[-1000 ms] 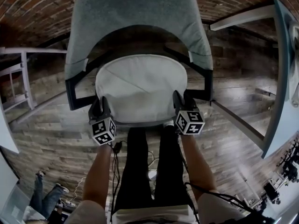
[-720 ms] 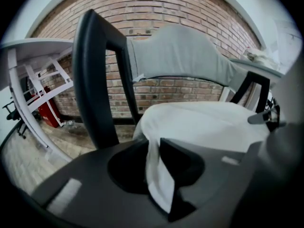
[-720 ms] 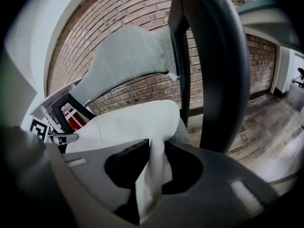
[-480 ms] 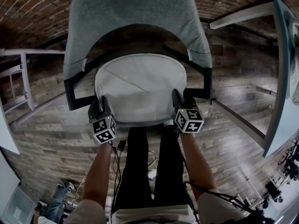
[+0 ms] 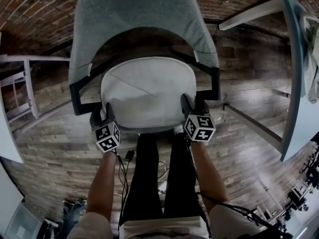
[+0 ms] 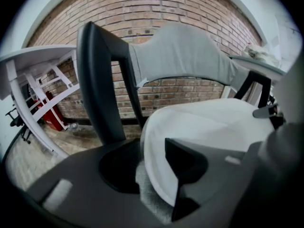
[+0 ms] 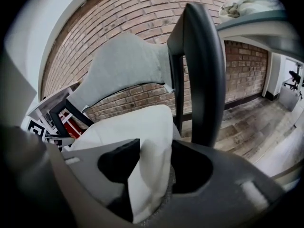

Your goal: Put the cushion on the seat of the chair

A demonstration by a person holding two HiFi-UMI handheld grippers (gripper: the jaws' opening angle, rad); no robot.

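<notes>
The white, rounded fabric cushion [image 5: 149, 91] was laid flat on the seat of the black-framed chair with grey upholstered backrest [image 5: 134, 19]. The jaws of the left gripper [image 5: 101, 114] and right gripper [image 5: 193, 104] had just been opened. They were spread, with the cushion's front corners unpinched between them.

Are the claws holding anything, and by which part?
Nothing is gripped. The left claw and right claw have just been opening; the cushion lies on the chair, its front corners loose between their jaws.
</notes>
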